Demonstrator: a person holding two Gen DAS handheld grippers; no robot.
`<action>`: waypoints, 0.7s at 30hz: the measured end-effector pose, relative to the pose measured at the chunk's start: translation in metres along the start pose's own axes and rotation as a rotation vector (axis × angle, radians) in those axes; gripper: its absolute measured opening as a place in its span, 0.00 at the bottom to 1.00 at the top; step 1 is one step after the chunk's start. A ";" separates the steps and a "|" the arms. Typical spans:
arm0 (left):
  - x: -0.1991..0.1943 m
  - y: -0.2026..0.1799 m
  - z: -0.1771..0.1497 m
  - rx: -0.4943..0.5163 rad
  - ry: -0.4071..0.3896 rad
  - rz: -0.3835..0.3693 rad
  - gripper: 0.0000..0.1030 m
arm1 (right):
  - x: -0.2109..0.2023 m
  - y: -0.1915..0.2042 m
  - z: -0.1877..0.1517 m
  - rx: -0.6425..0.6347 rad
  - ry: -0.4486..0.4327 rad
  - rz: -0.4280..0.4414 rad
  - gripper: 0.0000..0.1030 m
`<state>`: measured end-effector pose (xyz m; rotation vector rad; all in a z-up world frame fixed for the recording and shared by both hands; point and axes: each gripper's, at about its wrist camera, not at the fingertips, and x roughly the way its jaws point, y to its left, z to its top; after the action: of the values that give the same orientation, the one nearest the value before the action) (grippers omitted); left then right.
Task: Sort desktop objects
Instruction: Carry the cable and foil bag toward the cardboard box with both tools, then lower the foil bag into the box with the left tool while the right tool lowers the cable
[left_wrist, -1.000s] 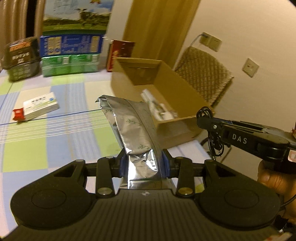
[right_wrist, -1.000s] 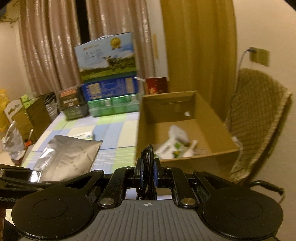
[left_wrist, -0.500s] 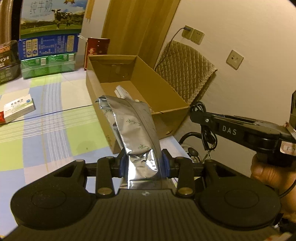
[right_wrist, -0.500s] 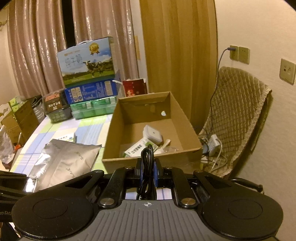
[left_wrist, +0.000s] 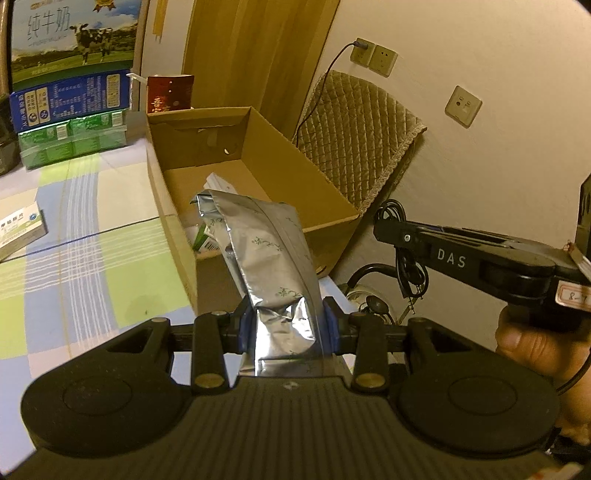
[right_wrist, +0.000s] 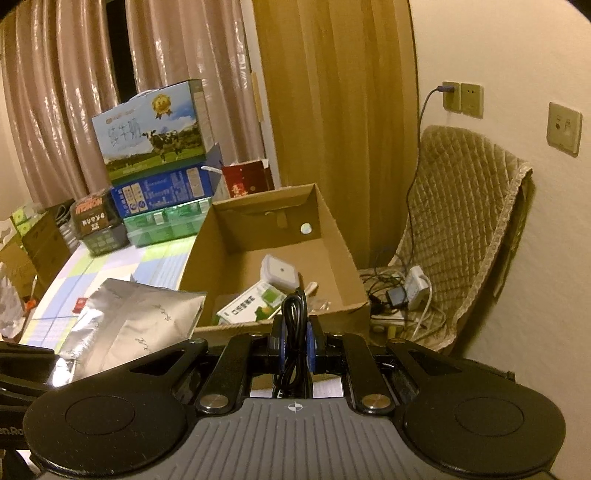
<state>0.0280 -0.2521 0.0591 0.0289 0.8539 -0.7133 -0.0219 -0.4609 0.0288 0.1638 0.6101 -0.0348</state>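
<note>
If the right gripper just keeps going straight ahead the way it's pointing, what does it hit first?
Probably the near wall of the cardboard box, which sits just past the right gripper and the black cable it holds. If it clears the rim, the green and white packet inside comes next; depth is unclear.

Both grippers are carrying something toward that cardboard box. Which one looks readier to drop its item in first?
Probably the right. The right gripper holds the black cable at the cardboard box near edge. The left gripper holds the foil pouch by the box's corner.
</note>
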 end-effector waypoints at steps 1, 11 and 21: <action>0.003 -0.002 0.002 0.000 0.001 0.000 0.32 | 0.001 -0.002 0.002 0.000 -0.001 0.000 0.07; 0.021 0.001 0.028 -0.012 -0.004 0.001 0.32 | 0.022 -0.006 0.027 -0.052 0.011 0.005 0.07; 0.040 0.015 0.060 -0.025 -0.025 0.010 0.32 | 0.056 -0.005 0.046 -0.100 0.032 0.004 0.07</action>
<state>0.0955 -0.2807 0.0682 0.0020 0.8378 -0.6922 0.0491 -0.4721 0.0330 0.0684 0.6421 0.0019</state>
